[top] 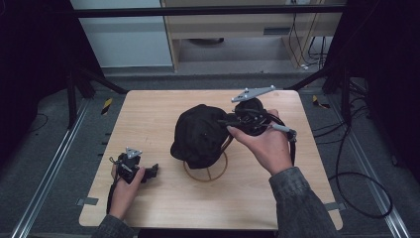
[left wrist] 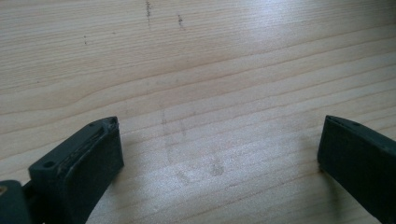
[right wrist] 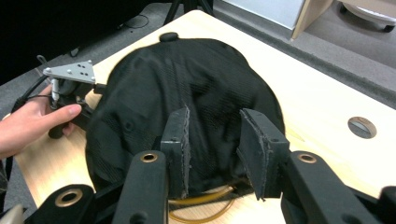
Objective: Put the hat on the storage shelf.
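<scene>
A black cap (top: 198, 131) sits over a light wooden ring stand (top: 205, 176) at the middle of the wooden table (top: 148, 114). My right gripper (top: 227, 123) is at the cap's right side, pointing into it. In the right gripper view its jaws (right wrist: 215, 140) stand a little apart against the cap's fabric (right wrist: 187, 79), with the stand's ring (right wrist: 205, 200) just below. My left gripper (top: 152, 171) rests low near the table's front left, apart from the cap. Its jaws (left wrist: 219, 140) are wide open over bare wood (left wrist: 196, 60).
A round hole (right wrist: 362, 126) is set into the tabletop beyond the cap. Black cables (top: 366, 188) loop on the floor to the right. Metal rails (top: 49, 168) run along both sides of the table, and a cabinet (top: 233, 29) stands behind it.
</scene>
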Demonstrator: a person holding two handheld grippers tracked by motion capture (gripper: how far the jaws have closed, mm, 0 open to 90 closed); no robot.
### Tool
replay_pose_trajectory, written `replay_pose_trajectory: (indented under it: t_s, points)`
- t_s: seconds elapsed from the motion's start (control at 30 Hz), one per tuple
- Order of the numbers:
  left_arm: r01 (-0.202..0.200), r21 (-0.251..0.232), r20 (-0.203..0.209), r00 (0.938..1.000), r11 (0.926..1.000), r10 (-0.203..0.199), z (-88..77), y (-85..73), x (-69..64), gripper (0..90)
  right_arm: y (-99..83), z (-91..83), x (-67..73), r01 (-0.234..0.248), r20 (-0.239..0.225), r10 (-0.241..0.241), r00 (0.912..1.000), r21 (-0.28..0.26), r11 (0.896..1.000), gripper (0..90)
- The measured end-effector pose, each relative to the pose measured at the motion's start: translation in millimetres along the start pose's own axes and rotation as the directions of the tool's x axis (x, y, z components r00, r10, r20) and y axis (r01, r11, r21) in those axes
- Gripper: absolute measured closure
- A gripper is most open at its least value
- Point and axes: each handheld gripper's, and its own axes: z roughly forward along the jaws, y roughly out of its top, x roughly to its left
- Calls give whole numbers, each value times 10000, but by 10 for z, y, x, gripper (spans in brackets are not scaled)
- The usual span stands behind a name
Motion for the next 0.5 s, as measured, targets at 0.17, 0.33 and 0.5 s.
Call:
replay_pose_trajectory:
  t_s: [0.17, 0.33, 0.5]
  points:
    - [2, -1, 0, 10000, 10000, -2, 0, 0, 0, 0, -28, -46, -49, -118, 74, 118, 9999, -31, 9999, 632]
    - [2, -1, 0, 10000, 10000, -2, 0, 0, 0, 0, -55, -86, -94, -171, 147, 171, 9997, -9, 9999, 632]
    - [3, 0, 1, 10000, 10000, -3, 0, 0, 0, 0, -92, -124, -142, -248, 203, 248, 9995, -16, 9997, 631]
